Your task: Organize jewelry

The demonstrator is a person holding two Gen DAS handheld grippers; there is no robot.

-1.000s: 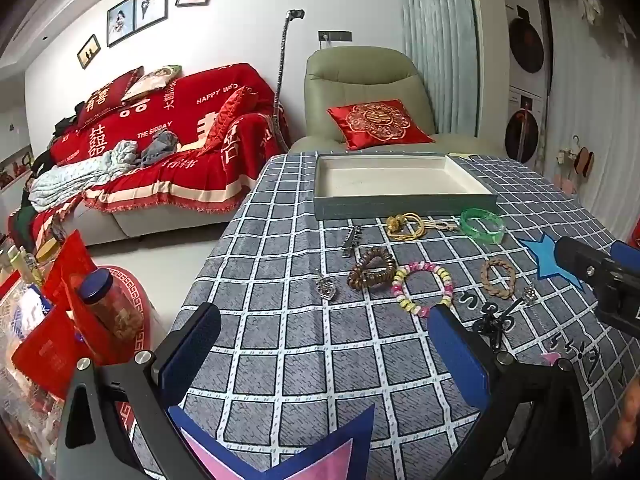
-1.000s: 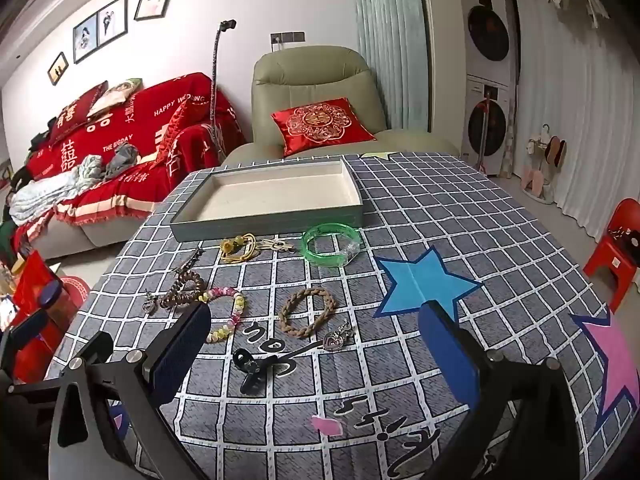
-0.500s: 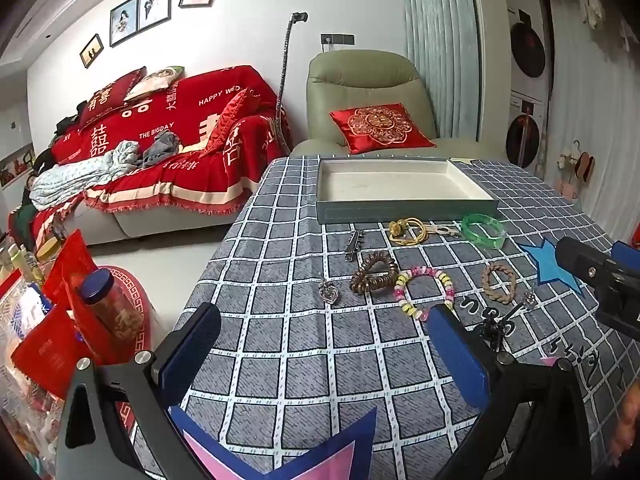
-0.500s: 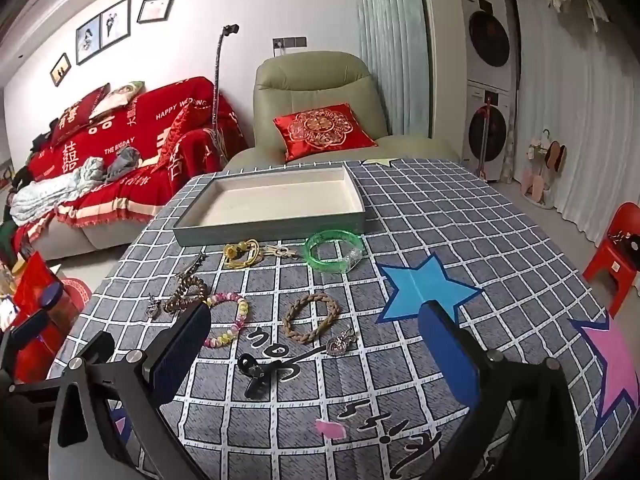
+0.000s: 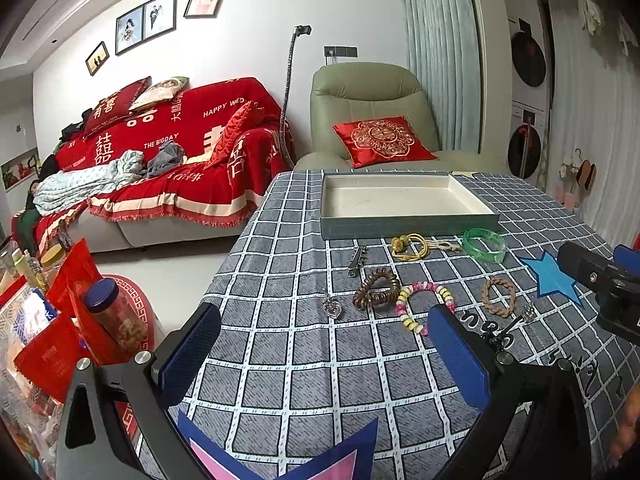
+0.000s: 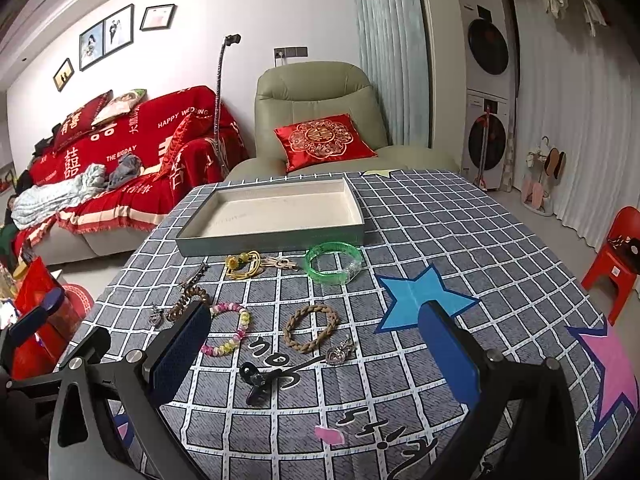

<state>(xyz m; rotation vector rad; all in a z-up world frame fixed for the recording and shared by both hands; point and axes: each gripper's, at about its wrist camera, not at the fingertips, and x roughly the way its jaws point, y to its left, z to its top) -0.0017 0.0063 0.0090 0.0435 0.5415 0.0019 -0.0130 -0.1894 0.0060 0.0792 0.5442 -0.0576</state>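
Note:
An empty grey tray [image 5: 404, 227] [image 6: 276, 236] stands at the table's far side. Jewelry lies loose in front of it: a green bangle [image 5: 483, 243] [image 6: 334, 263], a yellow cord bracelet [image 5: 410, 245] [image 6: 243, 264], a brown coil [image 5: 376, 289], a pastel bead bracelet [image 5: 424, 305] [image 6: 228, 329], a braided brown bracelet [image 5: 498, 295] [image 6: 311, 328], a heart pendant [image 5: 331, 306], a metal hair clip [image 5: 355, 260], a silver charm [image 6: 340, 352] and a black clip [image 6: 256, 384]. My left gripper [image 5: 324, 356] and right gripper [image 6: 316, 356] are both open and empty, held above the table's near side.
The table wears a grey checked cloth [image 6: 460, 240] with blue and pink stars. A red sofa [image 5: 180, 160] and a green armchair [image 5: 368, 112] stand behind it. Red bags and a jar [image 5: 108, 312] sit on the floor at left. A red stool [image 6: 616, 256] is at right.
Both grippers have drawn slightly closer to the jewelry and the tray. Nothing on the table has moved.

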